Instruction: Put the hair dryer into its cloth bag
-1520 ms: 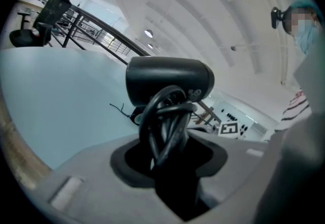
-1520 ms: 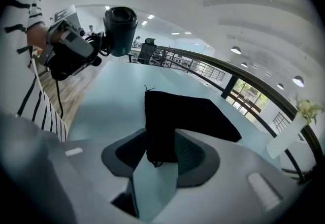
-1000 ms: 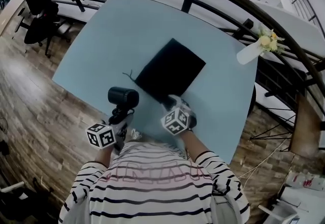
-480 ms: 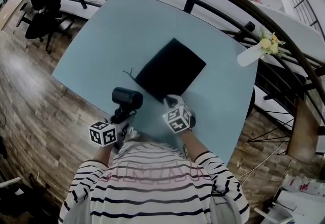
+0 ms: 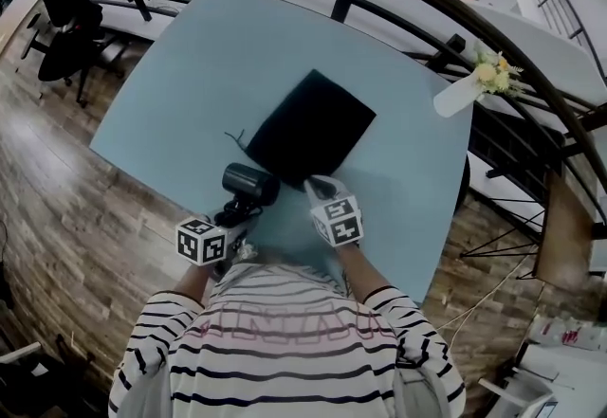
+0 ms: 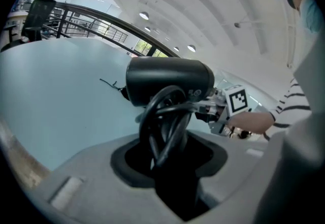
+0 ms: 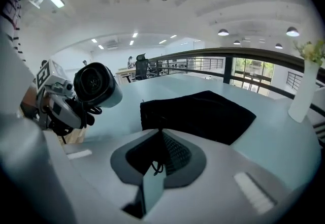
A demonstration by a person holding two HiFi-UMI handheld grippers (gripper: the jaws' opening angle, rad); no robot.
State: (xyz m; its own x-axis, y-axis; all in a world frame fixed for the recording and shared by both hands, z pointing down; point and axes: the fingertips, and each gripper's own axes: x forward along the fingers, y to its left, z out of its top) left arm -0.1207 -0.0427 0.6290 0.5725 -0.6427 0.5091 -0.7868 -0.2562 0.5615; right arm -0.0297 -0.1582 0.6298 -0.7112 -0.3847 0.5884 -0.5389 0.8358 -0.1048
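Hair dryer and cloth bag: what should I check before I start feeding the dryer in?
1. Hold on hair dryer: ok, left gripper clamps its handle and coiled cord.
2. Hold on cloth bag: ok, right gripper shut on its near edge.
3. Bag mouth open: cannot tell; only the pinched edge is raised, the rest lies flat on the table.
4. Loose cord: ok, none trailing in view.
5. Path clear: ok, vase stands at the far table edge.

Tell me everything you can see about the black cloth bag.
The cloth bag is black, soft-looking fabric, roughly rectangular, lying mostly flat on the pale blue table. A thin drawstring sticks out at its left corner. The right gripper is shut on its near edge, pinching it up.
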